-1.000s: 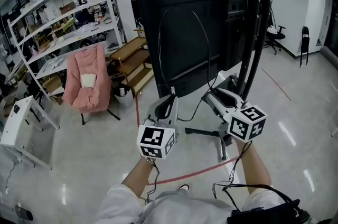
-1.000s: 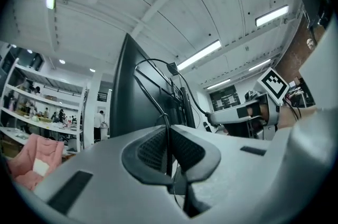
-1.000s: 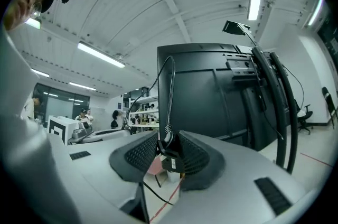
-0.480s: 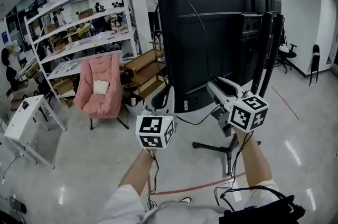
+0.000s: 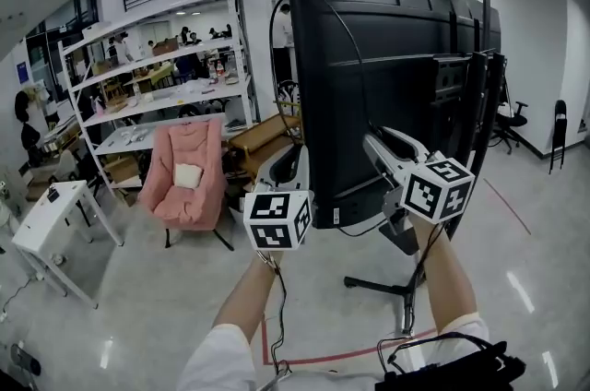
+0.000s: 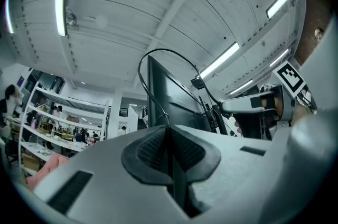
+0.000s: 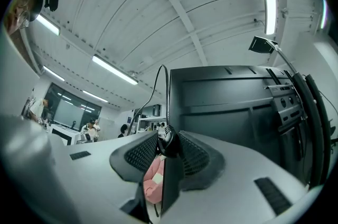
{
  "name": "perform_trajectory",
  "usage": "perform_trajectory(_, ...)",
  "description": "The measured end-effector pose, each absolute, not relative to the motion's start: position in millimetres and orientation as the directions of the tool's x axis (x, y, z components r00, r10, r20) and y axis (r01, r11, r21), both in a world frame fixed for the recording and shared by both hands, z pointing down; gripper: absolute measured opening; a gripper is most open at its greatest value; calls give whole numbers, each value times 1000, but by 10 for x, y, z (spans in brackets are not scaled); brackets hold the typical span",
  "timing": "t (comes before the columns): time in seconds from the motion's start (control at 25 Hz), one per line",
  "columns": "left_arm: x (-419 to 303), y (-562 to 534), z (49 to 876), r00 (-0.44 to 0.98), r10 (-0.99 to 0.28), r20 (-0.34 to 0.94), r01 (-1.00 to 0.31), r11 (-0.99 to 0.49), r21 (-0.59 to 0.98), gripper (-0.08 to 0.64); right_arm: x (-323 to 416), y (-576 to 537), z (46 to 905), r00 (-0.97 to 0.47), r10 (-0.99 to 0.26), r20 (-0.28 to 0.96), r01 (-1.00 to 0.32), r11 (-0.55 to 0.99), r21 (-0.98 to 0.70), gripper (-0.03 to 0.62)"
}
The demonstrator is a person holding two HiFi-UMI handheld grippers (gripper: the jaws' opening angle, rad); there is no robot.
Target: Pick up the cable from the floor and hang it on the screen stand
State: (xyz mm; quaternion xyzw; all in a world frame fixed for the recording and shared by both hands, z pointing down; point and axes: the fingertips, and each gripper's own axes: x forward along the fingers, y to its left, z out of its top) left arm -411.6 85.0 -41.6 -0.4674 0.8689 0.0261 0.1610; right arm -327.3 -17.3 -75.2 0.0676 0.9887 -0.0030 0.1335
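Observation:
A thin black cable [image 5: 273,25] arcs up from my left gripper [image 5: 297,157], over the left edge of the big black screen [image 5: 406,76], and down to my right gripper [image 5: 370,140]. Both grippers are held up close to the screen's back, side by side. In the left gripper view the jaws are shut on the cable [image 6: 142,62], which loops across to the right gripper [image 6: 252,104]. In the right gripper view the jaws pinch a thicker black part of the cable [image 7: 166,141]. The screen stand's pole [image 5: 477,94] rises to the right of the grippers.
A pink armchair [image 5: 189,175] stands at the left, with white shelving [image 5: 152,57] behind it and a white table [image 5: 46,214] nearer. Wooden pieces [image 5: 263,136] lie beside the screen. The stand's base legs [image 5: 383,288] and a red floor line [image 5: 313,354] lie below my arms.
Both grippers have risen with the cable along the screen's back. The cable's loop now reaches up past the screen's left edge.

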Motion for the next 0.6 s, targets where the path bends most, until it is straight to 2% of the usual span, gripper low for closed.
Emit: perform_trajectory(0.6, -4794, 804, -1165, -557, -777, -294, -789, 605, -105, 17, -3741, -260, -1453, -931, 120, -346, 158, 984, -83, 135)
